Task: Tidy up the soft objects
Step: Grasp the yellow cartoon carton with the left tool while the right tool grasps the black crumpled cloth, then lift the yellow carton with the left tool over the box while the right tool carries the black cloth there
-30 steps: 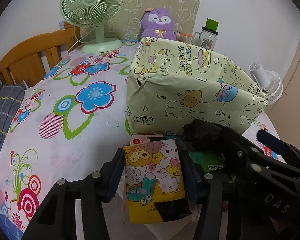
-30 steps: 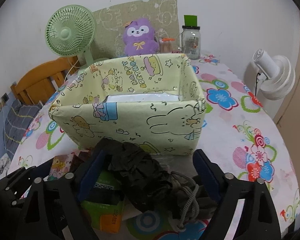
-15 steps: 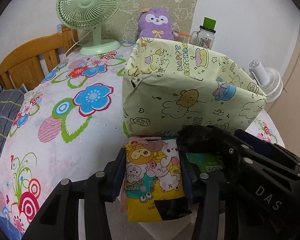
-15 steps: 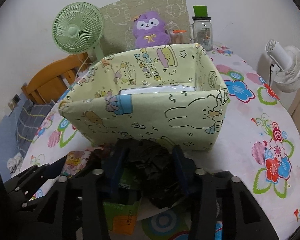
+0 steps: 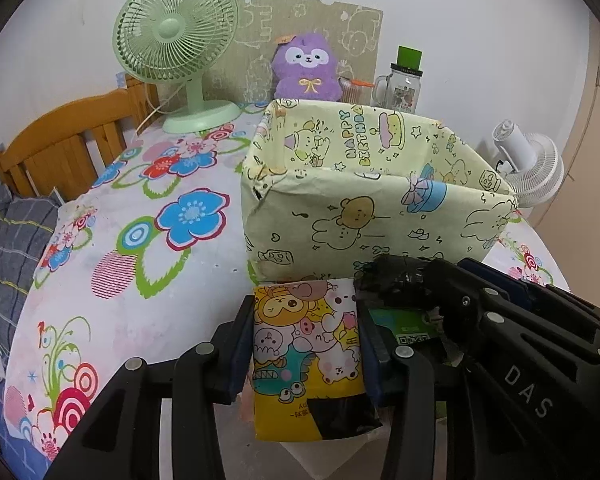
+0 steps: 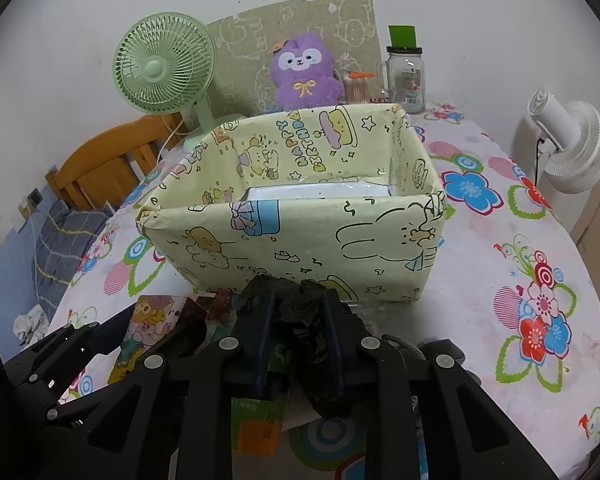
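A yellow cartoon-print packet (image 5: 304, 344) lies on the table just in front of the pale yellow paper-covered box (image 5: 360, 224). My left gripper (image 5: 305, 308) straddles it, its jaws closing with both pads against the packet's sides. To its right, my right gripper (image 6: 298, 300) is closing on a crumpled black cloth bundle (image 6: 306, 332), which is squeezed between the pads. The bundle rests over a green packet (image 6: 256, 428). The box (image 6: 300, 236) stands open behind both, with something white lying flat on its floor.
At the back stand a green desk fan (image 5: 176, 36), a purple plush toy (image 5: 306, 64) and a glass jar with a green lid (image 5: 400, 84). A white fan (image 6: 572, 140) is at the right edge. A wooden chair (image 5: 64, 136) and grey blanket are on the left.
The right gripper's jaws went from wide apart to pinched on the black bundle. The left jaws drew in against the yellow packet. Both views shifted slightly toward the box.
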The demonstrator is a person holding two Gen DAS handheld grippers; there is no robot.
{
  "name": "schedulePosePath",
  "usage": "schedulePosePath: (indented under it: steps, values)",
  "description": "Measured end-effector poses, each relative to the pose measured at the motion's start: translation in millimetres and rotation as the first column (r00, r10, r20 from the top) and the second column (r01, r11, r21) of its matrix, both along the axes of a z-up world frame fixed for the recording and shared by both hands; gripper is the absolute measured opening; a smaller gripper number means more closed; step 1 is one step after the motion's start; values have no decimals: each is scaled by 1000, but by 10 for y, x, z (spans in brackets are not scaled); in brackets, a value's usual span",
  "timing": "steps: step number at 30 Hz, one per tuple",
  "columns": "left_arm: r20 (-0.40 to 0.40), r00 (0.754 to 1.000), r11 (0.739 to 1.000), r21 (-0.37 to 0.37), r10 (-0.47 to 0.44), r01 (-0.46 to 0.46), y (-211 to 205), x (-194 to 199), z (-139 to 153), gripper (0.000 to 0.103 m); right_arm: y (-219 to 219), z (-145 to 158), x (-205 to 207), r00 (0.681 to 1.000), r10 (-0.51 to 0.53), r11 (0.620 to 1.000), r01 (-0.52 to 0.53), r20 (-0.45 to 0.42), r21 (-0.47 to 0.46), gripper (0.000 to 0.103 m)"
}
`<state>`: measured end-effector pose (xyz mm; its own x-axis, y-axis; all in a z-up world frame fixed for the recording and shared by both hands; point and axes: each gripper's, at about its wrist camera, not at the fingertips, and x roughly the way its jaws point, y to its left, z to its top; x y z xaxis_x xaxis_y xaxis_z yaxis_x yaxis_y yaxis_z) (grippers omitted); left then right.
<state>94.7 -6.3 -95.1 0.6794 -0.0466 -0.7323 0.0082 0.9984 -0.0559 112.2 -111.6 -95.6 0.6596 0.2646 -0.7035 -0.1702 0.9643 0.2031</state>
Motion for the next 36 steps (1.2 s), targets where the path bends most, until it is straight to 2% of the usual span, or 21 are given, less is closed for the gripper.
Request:
schedulePosePath:
  steps: [36]
  values:
    - [145,989,999,48,-9,2,-242,-287,640,46,-220,681,-348,988,-59,998,63,141,-31,27]
